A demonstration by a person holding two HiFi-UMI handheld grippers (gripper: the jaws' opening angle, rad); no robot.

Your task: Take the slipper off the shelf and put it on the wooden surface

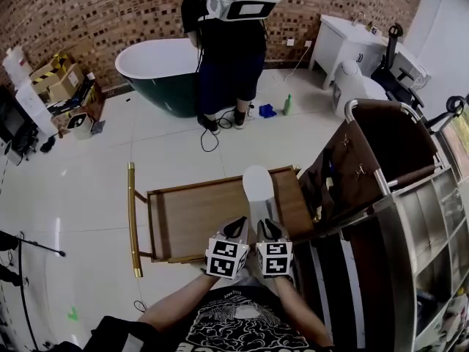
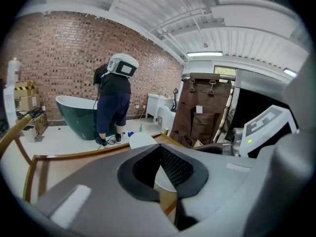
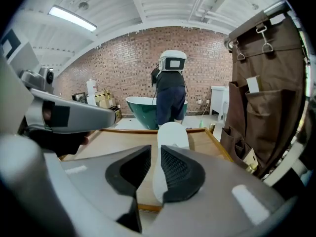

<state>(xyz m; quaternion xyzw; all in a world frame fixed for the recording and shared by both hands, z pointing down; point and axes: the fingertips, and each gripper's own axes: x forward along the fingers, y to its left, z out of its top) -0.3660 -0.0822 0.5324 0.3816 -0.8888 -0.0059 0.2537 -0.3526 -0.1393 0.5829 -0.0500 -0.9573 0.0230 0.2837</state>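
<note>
Brick walls and a pale tiled floor frame the scene. Cardboard boxes (image 1: 62, 79) are stacked far left, a dark green bathtub (image 1: 154, 75) sits beside them, and a person (image 1: 227, 57) in a white headset stands at the tub, well apart from the work. Nearer, a wooden surface (image 1: 190, 218) with a gold rail (image 1: 132, 218) along its left side fills the middle of the head view.

Over the near edge of the wood, the left gripper (image 2: 159, 147) hangs with its jaws brought together at the tips, gripping nothing. Just right of it the white slipper (image 1: 258, 185) lies flat on the wood, toe pointing away and heel close to the near edge. The right gripper (image 3: 155, 149) sits at that heel with its jaws slightly apart. The slipper's edge runs along the inner face of one pad and bare wood shows between it and the other, so the hold looks let go.

The slipper seems delivered, and what remains is a clean withdrawal. This is best done by keeping the jaws parted and drawing back along the slipper's length and upward, so no pad catches the heel and pulls it over the edge.

To the right, a brown hanging organiser (image 1: 352, 174) and the metal shelf (image 1: 410, 226) stand just beside the surface, leaving little room for a sideways swing that way.
</note>
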